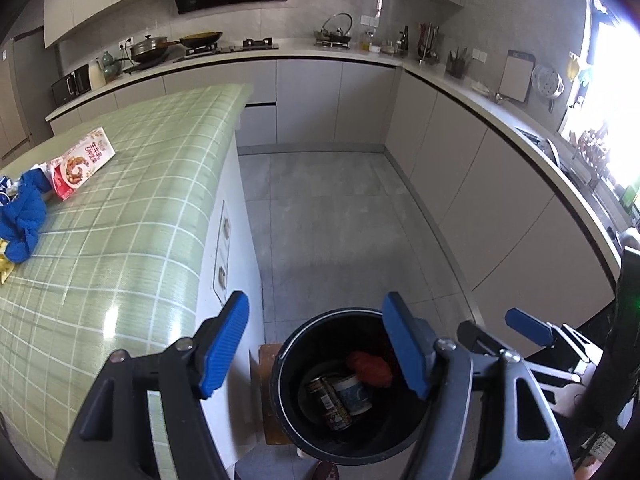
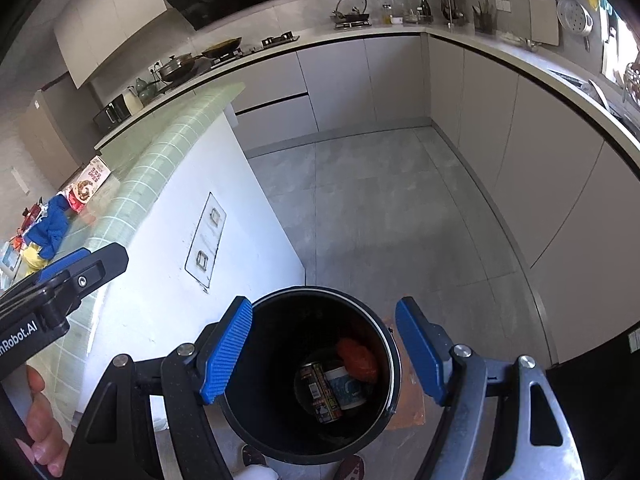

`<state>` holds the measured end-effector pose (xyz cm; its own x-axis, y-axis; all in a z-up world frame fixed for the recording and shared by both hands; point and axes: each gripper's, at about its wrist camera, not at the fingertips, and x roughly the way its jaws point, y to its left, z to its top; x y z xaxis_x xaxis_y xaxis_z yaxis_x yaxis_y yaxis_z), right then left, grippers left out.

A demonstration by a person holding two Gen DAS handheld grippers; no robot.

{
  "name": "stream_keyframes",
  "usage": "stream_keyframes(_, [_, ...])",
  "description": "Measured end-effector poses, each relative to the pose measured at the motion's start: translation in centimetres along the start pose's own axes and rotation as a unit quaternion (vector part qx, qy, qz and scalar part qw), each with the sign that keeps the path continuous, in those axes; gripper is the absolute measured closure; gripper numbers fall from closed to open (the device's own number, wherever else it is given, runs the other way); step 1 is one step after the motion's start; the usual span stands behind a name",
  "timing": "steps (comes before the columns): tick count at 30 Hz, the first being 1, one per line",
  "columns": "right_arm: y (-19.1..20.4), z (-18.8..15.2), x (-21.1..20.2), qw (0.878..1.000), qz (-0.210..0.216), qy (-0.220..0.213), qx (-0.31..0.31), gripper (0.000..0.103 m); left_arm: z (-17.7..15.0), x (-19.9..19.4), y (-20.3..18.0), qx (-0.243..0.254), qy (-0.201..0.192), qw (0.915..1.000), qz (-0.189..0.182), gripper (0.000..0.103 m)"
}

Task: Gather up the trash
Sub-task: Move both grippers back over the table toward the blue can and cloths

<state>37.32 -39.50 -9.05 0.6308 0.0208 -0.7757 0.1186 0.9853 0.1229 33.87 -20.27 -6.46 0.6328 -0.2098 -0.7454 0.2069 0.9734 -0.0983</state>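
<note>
Right wrist view: both grabbers, right (image 2: 322,350) and left (image 1: 316,346), hang open and empty over the black bin (image 2: 394,364). A can (image 2: 320,392) lies inside. Next, fetch the snack box (image 1: 82,164) from the green table (image 1: 132,216).

Two wrist fisheyes, each looking steeply down along its own claw, close above the black trash bin (image 1: 344,384), left view nearer the green-checked worktop (image 1: 132,208), both sharing bin, worktop, kitchen floor (image 2: 400,208)
</note>
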Motion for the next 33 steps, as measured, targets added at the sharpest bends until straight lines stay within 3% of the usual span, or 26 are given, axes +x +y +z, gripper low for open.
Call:
stream_keyframes(12, [1.2,0.0,-1.1,1.000,0.005,0.010,-0.016,0.027,0.4,-2.2,1.1,-0.018,0.005,0.9998,0.007,0.032])
stream_keyframes(21, [5.1,2.0,-3.7,0.999,0.007,-0.011,-0.035,0.027,1.3,-5.2,3.9,-0.029,-0.004,0.9994,0.019,0.032])
stream_keyframes(28, [8.2,3.2,-6.1,0.998,0.006,-0.047,-0.033,0.027,1.7,-7.6,7.9,-0.028,-0.027,0.9991,0.017,0.028])
stream_keyframes(33, [13.4,3.4,-6.7,0.998,0.022,-0.058,-0.032,0.027,1.6,-9.5,13.1,-0.032,-0.032,0.9987,0.024,0.027])
